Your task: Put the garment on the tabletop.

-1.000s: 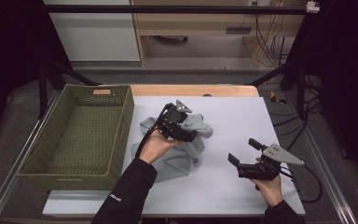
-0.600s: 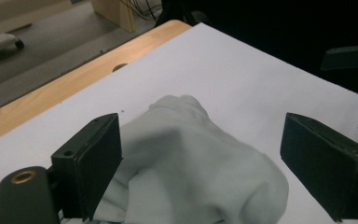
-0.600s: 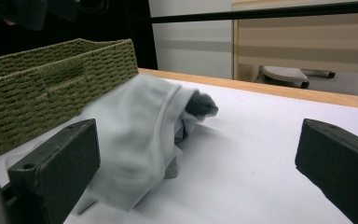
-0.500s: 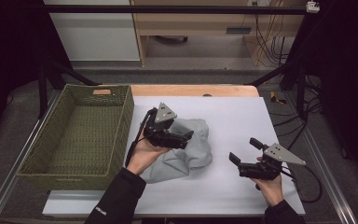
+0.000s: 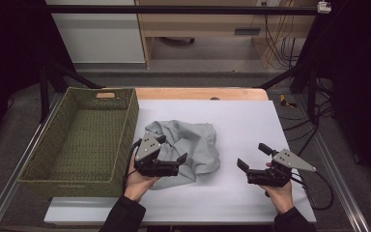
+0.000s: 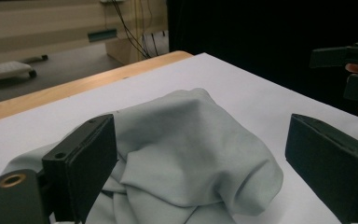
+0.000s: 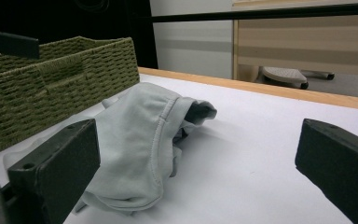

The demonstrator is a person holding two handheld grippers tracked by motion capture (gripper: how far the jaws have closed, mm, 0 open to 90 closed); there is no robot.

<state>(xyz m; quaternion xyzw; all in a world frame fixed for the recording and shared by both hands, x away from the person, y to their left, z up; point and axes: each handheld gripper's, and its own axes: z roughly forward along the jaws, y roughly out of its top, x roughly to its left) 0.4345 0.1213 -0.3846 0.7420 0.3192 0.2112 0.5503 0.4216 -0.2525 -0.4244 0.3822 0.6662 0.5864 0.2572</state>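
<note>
One cloth seam (image 7: 157,140), right gripper view

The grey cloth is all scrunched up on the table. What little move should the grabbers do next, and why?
Probably the left gripper should ease forward and close on the near edge of the grey cloth. Its jaws stand open right at the crumpled heap, while the right gripper sits open, apart from it. The green basket beside it looks empty.

- The crumpled cloth (image 5: 188,147) is showing a plain pale grey colour.
- The basket (image 5: 79,140) is showing an olive green woven pattern.
- The table (image 5: 251,121) is looking white, with a light wooden edge.
- Both grippers are showing black jaws and grey top plates.
</note>
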